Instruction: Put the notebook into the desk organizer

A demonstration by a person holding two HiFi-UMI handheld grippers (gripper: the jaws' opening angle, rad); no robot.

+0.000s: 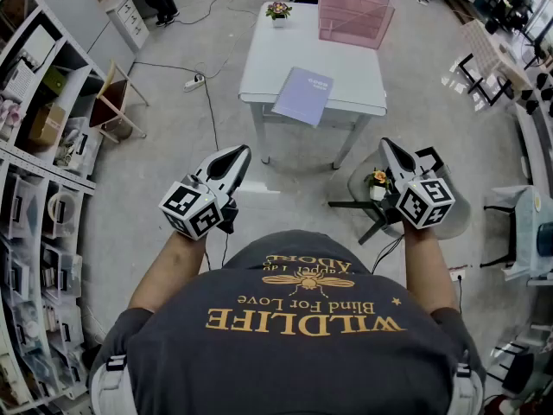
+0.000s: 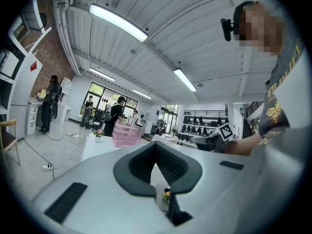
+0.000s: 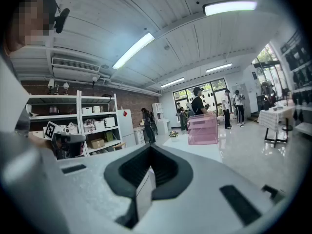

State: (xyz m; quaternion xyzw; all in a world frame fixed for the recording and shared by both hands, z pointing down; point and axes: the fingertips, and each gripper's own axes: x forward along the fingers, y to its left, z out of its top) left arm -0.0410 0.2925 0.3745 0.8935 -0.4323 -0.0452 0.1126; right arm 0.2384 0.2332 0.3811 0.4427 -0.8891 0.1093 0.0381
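Observation:
A lavender notebook [image 1: 302, 95] lies flat near the front edge of the white table [image 1: 263, 59]. The pink desk organizer [image 1: 354, 11] stands at the table's far right; it also shows in the left gripper view [image 2: 127, 133] and the right gripper view [image 3: 203, 129]. I stand back from the table, with both grippers held over the floor and well short of it. My left gripper [image 1: 238, 154] [image 2: 156, 145] is shut and holds nothing. My right gripper [image 1: 386, 145] [image 3: 149, 147] is also shut, with nothing between its jaws.
A small flower pot [image 1: 278, 11] sits at the table's far left. A round side table [image 1: 449, 219] with another flower pot [image 1: 378, 184] stands by my right gripper. Storage shelves [image 1: 34, 145] line the left wall beside a wooden chair [image 1: 112, 102]. A power strip [image 1: 194, 82] lies on the floor. People stand in the background.

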